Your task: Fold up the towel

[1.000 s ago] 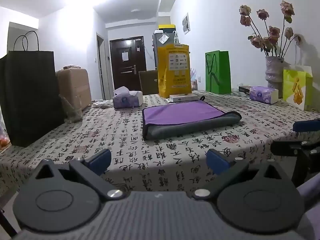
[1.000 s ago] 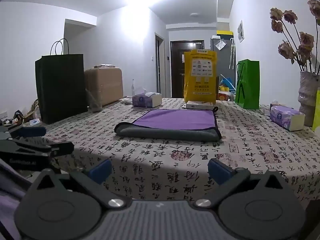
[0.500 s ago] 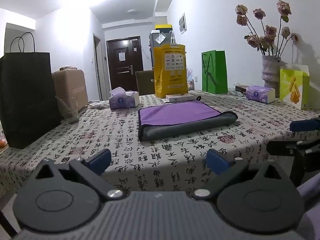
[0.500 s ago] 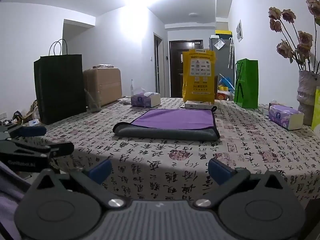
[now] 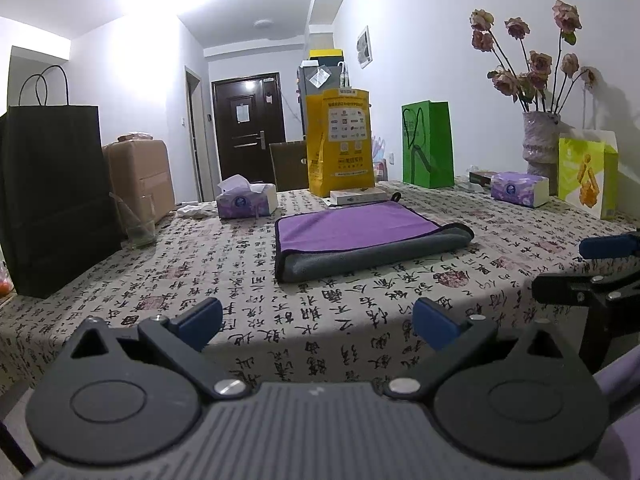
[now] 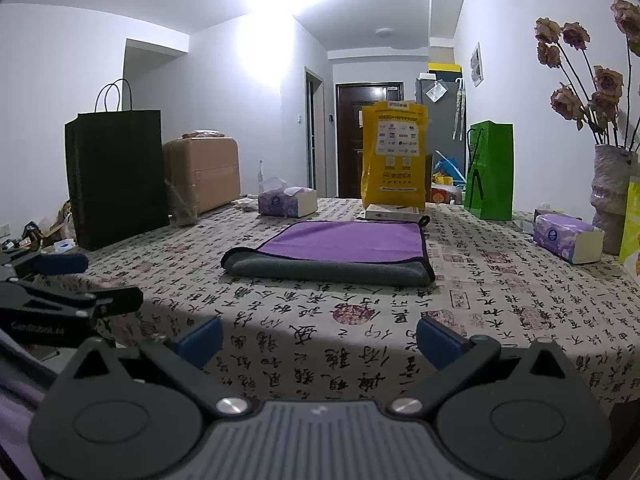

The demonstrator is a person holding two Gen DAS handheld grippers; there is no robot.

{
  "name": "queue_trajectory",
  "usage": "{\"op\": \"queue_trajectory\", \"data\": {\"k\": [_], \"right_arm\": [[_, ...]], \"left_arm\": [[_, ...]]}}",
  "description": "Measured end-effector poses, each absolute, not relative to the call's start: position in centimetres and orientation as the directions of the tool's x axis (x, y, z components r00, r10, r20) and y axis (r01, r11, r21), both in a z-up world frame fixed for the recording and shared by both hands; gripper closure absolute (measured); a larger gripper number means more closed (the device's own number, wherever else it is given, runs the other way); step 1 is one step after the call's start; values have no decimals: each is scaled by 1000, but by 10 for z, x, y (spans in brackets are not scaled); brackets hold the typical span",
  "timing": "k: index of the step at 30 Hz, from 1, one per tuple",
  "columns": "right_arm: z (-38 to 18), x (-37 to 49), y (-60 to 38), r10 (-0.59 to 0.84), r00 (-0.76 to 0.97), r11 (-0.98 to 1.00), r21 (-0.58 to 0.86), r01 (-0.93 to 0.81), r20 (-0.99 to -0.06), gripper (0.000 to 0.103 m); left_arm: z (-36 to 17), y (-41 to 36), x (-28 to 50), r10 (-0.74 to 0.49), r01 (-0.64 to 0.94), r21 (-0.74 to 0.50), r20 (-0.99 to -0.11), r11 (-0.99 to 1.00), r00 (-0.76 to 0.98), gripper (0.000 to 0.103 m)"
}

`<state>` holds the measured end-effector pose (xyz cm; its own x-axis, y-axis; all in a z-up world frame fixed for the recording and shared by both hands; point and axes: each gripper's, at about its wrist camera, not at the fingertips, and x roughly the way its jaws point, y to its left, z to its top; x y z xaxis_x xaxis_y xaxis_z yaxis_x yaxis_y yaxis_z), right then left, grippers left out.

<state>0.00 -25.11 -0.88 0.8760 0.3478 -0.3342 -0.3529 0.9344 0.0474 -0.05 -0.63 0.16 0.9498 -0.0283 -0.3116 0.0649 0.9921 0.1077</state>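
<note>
A purple towel with a grey underside [image 5: 360, 236] lies folded flat in the middle of the table, its rolled grey fold facing me; it also shows in the right wrist view [image 6: 336, 252]. My left gripper [image 5: 318, 322] is open and empty, held off the table's near edge, well short of the towel. My right gripper [image 6: 318, 336] is open and empty too, beside it at the near edge. Each gripper shows at the side of the other's view.
The table [image 5: 360, 320] has a calligraphy-print cloth. A black paper bag [image 5: 52, 200] and a glass [image 5: 140, 228] stand left. Tissue packs [image 5: 246, 202] [image 6: 568, 236], a yellow bag [image 5: 340, 140], a green bag [image 5: 428, 144] and a flower vase [image 5: 540, 144] stand behind and right.
Both views shift slightly; the towel appears a little lower and nearer in the left wrist view. The towel itself has not moved and both grippers stay open.
</note>
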Motion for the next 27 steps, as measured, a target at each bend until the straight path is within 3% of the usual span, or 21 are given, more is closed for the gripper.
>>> {"op": "queue_trajectory", "data": {"k": [27], "right_arm": [[-11,3,-250,342,873,937,59,-344,-347,0]], "left_arm": [[-1,-6,0,-29,67,113,-314,991,949,0]]}}
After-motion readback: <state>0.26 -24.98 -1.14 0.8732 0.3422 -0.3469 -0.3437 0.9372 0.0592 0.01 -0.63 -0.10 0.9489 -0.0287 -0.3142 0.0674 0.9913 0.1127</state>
